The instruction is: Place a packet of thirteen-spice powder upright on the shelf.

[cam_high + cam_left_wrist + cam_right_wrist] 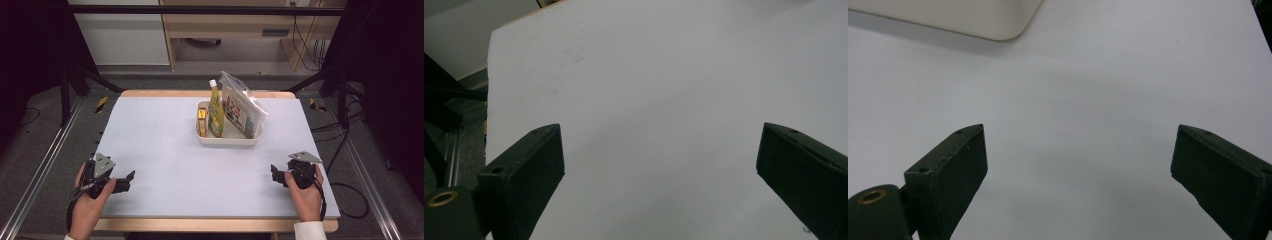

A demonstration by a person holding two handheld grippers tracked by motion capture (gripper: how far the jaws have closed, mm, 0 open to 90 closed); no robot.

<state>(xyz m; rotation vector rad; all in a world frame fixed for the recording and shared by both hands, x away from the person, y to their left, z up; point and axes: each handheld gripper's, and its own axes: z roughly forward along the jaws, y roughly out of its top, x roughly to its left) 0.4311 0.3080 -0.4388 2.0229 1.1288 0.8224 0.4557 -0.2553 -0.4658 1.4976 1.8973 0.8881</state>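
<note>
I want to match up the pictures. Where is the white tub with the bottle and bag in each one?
High view: the white tub sits at the middle of the table's far half, ahead of both grippers.
Left gripper view: bare table between the open jaws; the tub is not in it.
Right gripper view: one rounded corner of the tub at the top left.
Shared landmark: the pale table top.

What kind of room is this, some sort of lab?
Probably a lab recording bench: a person holds the left gripper and right gripper over a white-covered table, boxed by a metal frame with trailing cables.
</note>
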